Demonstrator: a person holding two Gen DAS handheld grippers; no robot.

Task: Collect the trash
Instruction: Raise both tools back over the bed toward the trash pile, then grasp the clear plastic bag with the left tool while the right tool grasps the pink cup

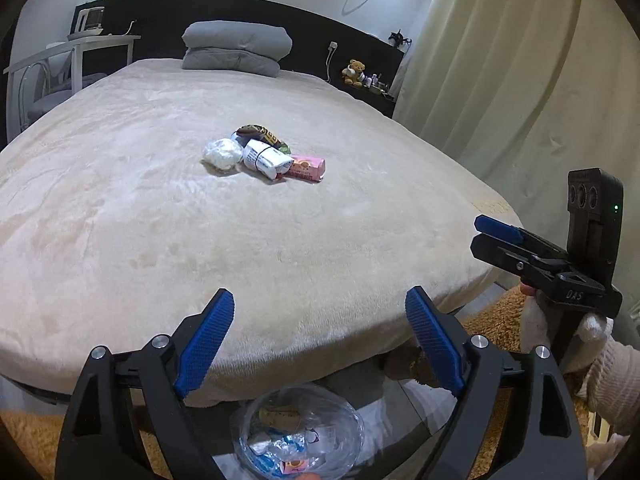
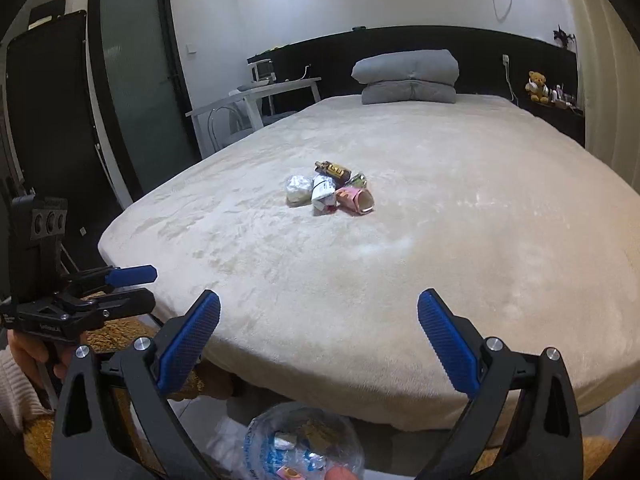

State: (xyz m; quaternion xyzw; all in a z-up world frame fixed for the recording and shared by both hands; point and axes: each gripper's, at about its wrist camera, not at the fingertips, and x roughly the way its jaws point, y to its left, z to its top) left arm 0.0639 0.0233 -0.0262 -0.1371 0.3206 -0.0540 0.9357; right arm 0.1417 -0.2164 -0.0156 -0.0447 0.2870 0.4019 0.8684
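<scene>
Room: bedroom with a wide bed under a cream plush cover, a black headboard at the far end and pale curtains on the right.
Far end of bed: a folded grey quilt lies against the headboard; a small teddy bear sits on the dark ledge to the right of it.
Far left: a white desk and a chair stand beside the bed, with a frosted glass door further left.
Trash pile: mid-bed, well apart from both grippers; a crumpled white wad on the left, a white wrapper with black print touching it, a pink packet on the right, and a dark brown wrapper on the far side.
Trash bag: a clear plastic bag sits open on the floor at the near foot of the bed, with wrappers already inside.
Left gripper: blue pads spread wide, nothing between them, held above the bag at the near bed edge.
Right gripper: blue pads likewise wide apart and empty, above the same bag; a hand in a cream knit sleeve holds it.
Floor: tan shaggy rug by the bed.
</scene>
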